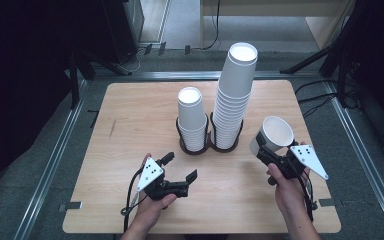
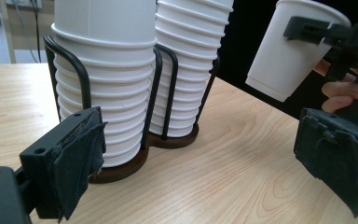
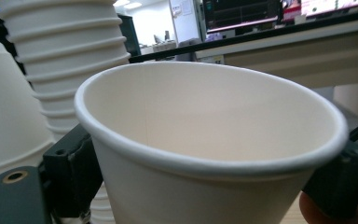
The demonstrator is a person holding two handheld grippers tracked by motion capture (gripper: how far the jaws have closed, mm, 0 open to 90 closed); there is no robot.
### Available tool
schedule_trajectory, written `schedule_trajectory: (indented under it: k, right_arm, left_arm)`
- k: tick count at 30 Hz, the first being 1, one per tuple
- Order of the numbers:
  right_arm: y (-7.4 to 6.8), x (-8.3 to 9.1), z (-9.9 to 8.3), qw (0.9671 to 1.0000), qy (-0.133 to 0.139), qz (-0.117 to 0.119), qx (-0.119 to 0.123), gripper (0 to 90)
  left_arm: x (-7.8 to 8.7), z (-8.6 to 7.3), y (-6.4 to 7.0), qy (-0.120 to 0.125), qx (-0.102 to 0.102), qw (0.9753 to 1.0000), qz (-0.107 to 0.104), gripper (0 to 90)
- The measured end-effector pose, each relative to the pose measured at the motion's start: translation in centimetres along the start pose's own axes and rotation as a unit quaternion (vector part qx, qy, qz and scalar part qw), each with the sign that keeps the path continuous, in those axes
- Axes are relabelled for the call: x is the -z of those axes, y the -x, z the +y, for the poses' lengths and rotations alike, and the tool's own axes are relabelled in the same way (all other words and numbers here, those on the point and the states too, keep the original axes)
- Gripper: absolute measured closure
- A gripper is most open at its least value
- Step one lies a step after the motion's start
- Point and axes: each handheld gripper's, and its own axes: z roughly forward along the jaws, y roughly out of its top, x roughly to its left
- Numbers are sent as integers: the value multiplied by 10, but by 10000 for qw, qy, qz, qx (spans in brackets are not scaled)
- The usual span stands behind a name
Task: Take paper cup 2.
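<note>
Two stacks of white paper cups stand in a dark wire holder (image 1: pixel 208 145) at the table's middle: a short stack (image 1: pixel 192 119) on the left and a tall stack (image 1: pixel 234 95) on the right. My right gripper (image 1: pixel 270 150) is shut on a single white paper cup (image 1: pixel 275 134), held tilted above the table right of the holder. That cup (image 3: pixel 205 154) is mouth up between the jaws, and it hangs at the upper right (image 2: pixel 293 46) in the left gripper view. My left gripper (image 1: pixel 180 167) is open near the front, just short of the short stack (image 2: pixel 107 79), with nothing between its jaws.
The wooden table (image 1: pixel 130 115) has bare room left of and in front of the holder. Metal rails and dark stands surround the table on the floor. A desk with monitors (image 3: pixel 261 18) stands far behind.
</note>
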Motion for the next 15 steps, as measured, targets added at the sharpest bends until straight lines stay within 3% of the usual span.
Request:
schedule_trajectory:
  k: [8, 10, 15]
  right_arm:
    - [11, -7, -11, 9994, 2, -169, 292, 123]
    - [14, -10, -14, 9987, 6, -203, 473, 123]
    - [19, -13, -18, 9980, -37, -242, 581, 123]
  left_arm:
    - [0, -1, 0, -17, 4, 10000, 7, 22]
    - [0, -1, 0, -10, 0, 10000, 13, 22]
    - [-1, -1, 0, -14, 10, 10000, 8, 22]
